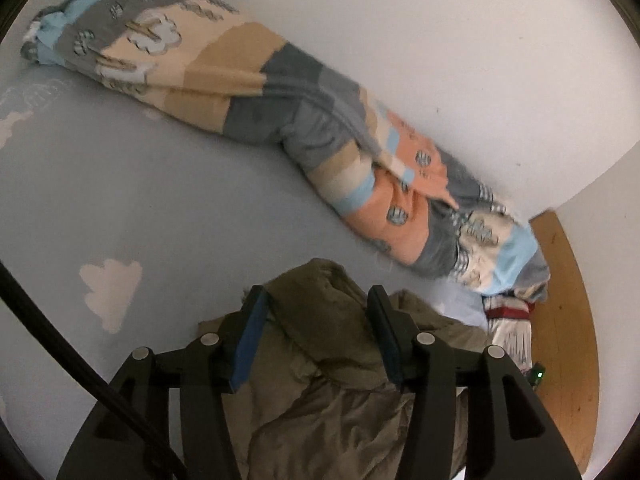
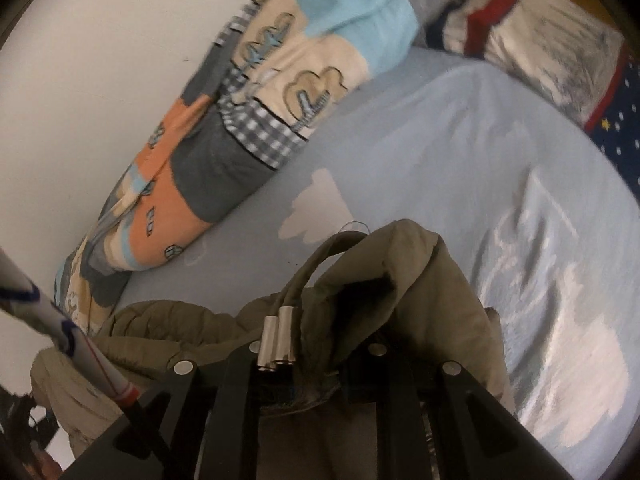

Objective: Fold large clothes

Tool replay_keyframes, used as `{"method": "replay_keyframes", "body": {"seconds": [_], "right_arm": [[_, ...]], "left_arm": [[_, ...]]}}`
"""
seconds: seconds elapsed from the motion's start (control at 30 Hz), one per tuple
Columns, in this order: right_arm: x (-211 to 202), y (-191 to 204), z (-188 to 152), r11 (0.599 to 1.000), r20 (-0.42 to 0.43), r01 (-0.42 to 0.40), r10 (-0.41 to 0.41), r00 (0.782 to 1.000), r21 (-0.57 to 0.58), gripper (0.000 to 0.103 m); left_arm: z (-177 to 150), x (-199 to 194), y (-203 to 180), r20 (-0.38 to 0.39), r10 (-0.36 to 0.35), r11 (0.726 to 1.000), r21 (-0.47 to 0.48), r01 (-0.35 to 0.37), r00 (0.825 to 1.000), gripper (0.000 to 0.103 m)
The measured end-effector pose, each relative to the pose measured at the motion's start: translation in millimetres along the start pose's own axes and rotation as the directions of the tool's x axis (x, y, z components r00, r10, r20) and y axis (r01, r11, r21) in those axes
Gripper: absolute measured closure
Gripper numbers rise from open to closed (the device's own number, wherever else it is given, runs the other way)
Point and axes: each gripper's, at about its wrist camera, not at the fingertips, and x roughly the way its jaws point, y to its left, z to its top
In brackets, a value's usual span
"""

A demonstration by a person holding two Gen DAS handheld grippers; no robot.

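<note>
Olive jacket [image 1: 320,360] on the bed [image 1: 160,200] fills both spread left tongs [image 1: 316,300]; right tongs' [image 2: 316,360] grip cannot be told.

The right hand-held gripper [image 2: 316,364] has its fingertips buried under the olive jacket [image 2: 404,280], so how its jaws stand cannot be told. The jacket runs off the bottom edge in both views. The rolled quilt [image 2: 192,140] and the pillow [image 2: 536,40] are motion-blurred.
</note>
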Motion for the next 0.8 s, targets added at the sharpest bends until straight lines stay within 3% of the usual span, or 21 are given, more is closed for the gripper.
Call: {"method": "replay_keyframes", "body": {"seconds": [0.1,0.2,0.33,0.5,0.57,0.7,0.77,0.8], "right_arm": [[2,-7,5,0.998,-0.039,-0.029,0.031,0.999,0.064,0.083],[-5,-18,9,0.981,-0.063,-0.107,0.119,0.991,0.164,0.071],[-37,-29,10,0.937,-0.009,-0.217,0.229,0.973,0.272,0.025],[-98,-35,11,0.927,0.071,-0.31,0.302,0.951,0.214,0.023],[-120,-24,0,0.947,0.075,-0.308,0.302,0.95,0.094,0.023],[-128,7,-47,0.967,0.014,-0.195,0.2,0.98,-0.165,0.024],[-118,20,-76,0.948,0.024,-0.075,0.086,0.996,-0.308,0.029],[-113,20,-84,0.938,0.017,-0.059,0.069,0.997,-0.342,0.034]], "left_arm": [[7,-18,0,0.027,-0.019,1.0,-0.011,0.019,0.999,0.052],[8,-33,-1,0.037,-0.052,0.998,-0.019,0.053,0.998,0.052],[-11,-45,-16,0.005,-0.097,0.994,0.044,0.097,0.995,0.052],[-62,-31,-50,-0.102,-0.126,0.968,0.203,0.144,0.987,0.052],[-92,-15,-66,-0.159,-0.092,0.949,0.285,0.135,0.983,0.052],[-147,24,-94,-0.207,0.017,0.889,0.451,0.08,0.978,0.052],[-161,45,-101,-0.212,0.069,0.866,0.498,0.047,0.975,0.052],[-164,59,-103,-0.208,0.108,0.854,0.52,0.016,0.972,0.052]]}}
